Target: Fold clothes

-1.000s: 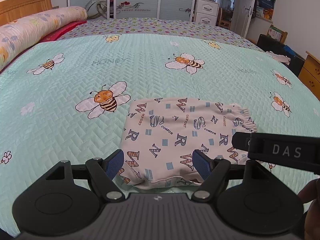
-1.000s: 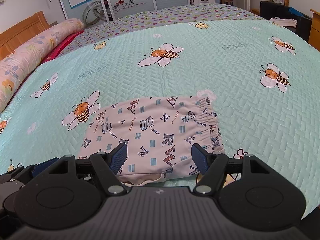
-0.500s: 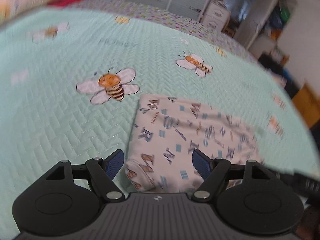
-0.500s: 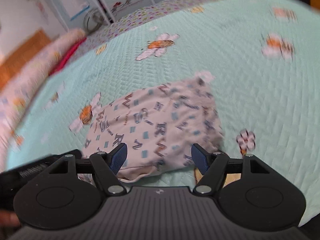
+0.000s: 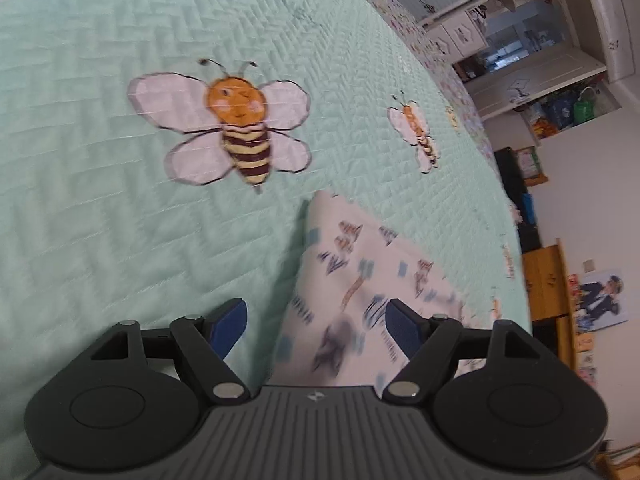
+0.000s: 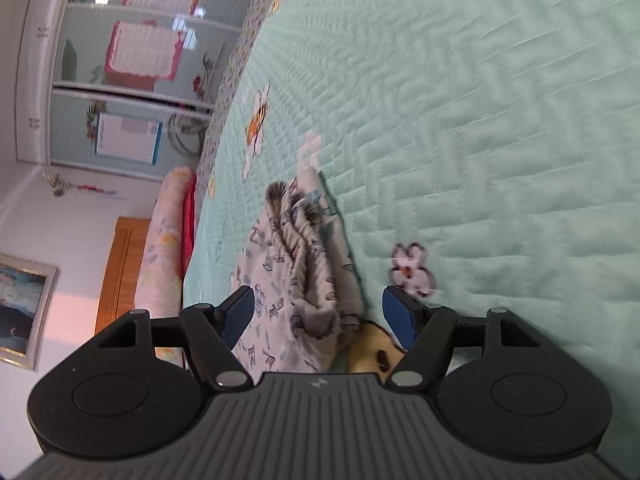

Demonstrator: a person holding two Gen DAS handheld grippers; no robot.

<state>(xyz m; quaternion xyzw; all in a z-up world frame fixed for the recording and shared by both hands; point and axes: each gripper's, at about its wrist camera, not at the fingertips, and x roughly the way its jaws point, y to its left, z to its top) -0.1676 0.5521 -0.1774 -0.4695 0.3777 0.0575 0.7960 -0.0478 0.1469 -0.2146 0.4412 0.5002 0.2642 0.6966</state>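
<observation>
Both views rolled sideways | shorts (image 5: 352, 304) between open left hand-held gripper (image 5: 316, 326) fingers

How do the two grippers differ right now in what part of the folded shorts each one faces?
The left gripper faces a smooth, flat corner of the folded shorts; the right gripper faces the gathered, ruffled waistband end. The left view tilts one way, the right view the opposite way. Both have jaws open, straddling the fabric's edge on the green bedspread, gripping nothing.
</observation>
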